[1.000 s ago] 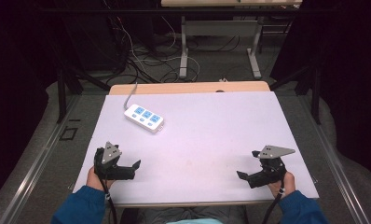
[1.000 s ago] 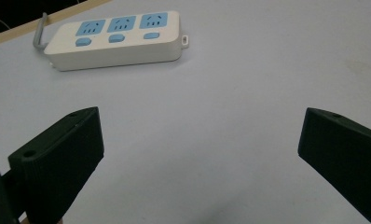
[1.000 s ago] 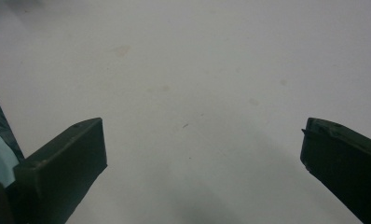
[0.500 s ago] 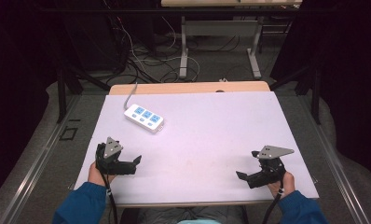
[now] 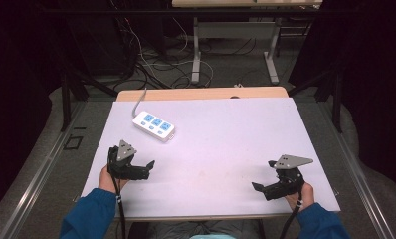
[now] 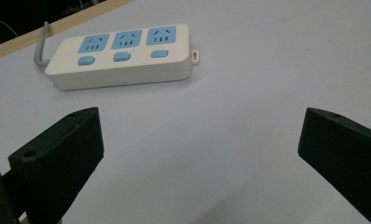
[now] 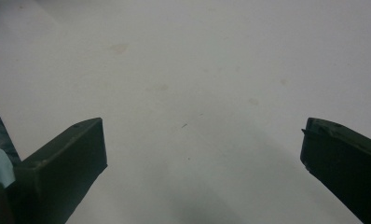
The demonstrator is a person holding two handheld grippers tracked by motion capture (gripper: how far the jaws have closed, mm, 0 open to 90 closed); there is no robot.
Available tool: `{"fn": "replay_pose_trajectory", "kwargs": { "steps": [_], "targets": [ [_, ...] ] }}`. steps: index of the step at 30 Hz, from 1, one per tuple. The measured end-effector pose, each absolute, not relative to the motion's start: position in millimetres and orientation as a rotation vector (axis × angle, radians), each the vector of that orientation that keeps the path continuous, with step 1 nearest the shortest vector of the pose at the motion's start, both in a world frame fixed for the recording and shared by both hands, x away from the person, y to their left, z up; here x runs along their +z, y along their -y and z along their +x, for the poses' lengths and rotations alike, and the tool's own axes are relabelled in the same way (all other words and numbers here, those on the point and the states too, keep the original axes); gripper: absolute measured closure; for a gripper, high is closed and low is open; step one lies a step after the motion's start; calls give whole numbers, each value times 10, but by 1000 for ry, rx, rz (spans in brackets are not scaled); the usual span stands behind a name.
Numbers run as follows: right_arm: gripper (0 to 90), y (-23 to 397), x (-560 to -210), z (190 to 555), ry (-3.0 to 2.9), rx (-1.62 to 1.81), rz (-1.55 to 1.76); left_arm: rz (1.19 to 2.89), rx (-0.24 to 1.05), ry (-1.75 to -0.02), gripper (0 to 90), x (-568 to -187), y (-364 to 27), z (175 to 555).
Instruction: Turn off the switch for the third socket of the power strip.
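Left claw (image 5: 145, 167), black, two-jaw, w/ grey three-cornered plate on top: jaws spread wide, nothing between them. In the left gripper view the left claw (image 6: 200, 158) frames bare surface, jaws far apart at both edges of the picture. It sits over the near-left part of the counter, held by the person's left hand (image 5: 108, 178); blue sleeve (image 5: 89, 214) comes in from the bottom edge, black cable trails down beside it.

Ahead of the left claw, apart from it, not touching: white rectangular plastic power strip (image 5: 153, 125) w/ three blue sockets and three blue buttons. It lies flat on the far-left part of the counter, angled, grey cord running off toward the far edge. In the left gripper view the power strip (image 6: 120, 58) is beyond the jaws, cord end at the picture's left, small loop tab at the right end.

Right claw (image 5: 259, 187), same black build w/ grey plate: jaws also spread, empty. Right gripper view: right claw (image 7: 202, 154) over plain surface w/ a few faint marks. Held by the right hand (image 5: 300, 194) at the near-right, well apart from the left claw and the strip.

Counter (image 5: 236, 129): pale lilac-white sheet over a wooden top, wood strip visible at the far edge. Beyond it: dark floor, loose cables, metal legs of another table.
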State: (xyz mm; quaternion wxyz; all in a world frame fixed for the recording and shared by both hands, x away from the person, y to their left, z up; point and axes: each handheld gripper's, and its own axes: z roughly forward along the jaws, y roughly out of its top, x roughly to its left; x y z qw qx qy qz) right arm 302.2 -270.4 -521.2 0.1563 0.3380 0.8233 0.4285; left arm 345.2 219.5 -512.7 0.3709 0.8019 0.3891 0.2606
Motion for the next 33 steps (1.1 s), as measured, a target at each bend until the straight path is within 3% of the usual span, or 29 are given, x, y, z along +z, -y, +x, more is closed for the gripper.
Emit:
{"fn": "replay_pose_trajectory", "kwargs": {
  "steps": [3,33],
  "targets": [
    [0,2701,-5212,3023,-2359,1229,972,2040,598,-1022,2,-5103,-2197,3547],
    [1,2689,-5216,3034,-2358,1222,974,2044,625,-1054,2,-5056,-2112,4044]
  ]
}}
